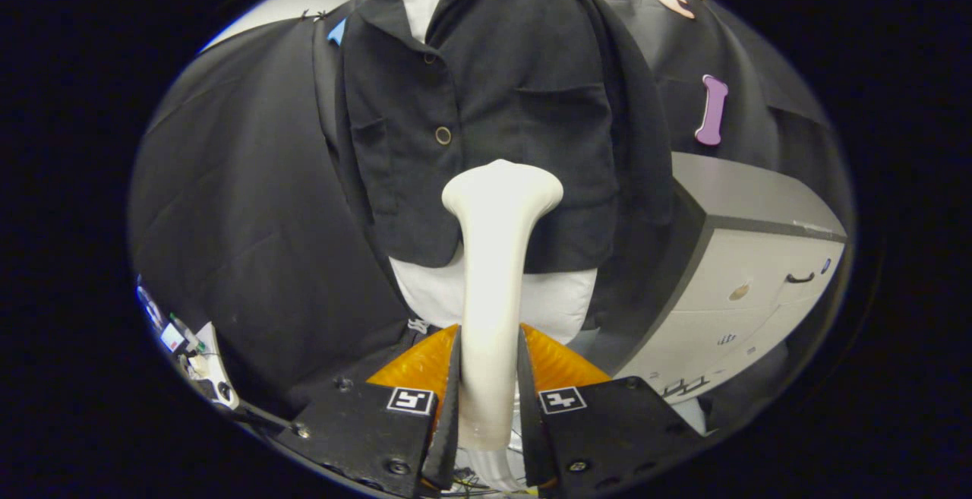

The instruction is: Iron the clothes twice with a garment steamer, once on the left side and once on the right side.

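A black jacket [501, 104] hangs on a white mannequin torso [558, 303] straight ahead of me. My gripper [490, 377] is shut on the handle of a cream-white garment steamer [495, 256], both fingers pressing its sides. The steamer rises upright from between the fingers. Its wide head [503, 189] sits against the jacket's lower front, about the middle, just below the lower button [443, 135]. The jacket's hem lies behind the steamer's neck.
A white cabinet [748, 286] with a grey top and drawer handles stands just right of the mannequin. Black cloth covers the wall behind and to the left. Small cluttered items [194, 351] lie low on the left.
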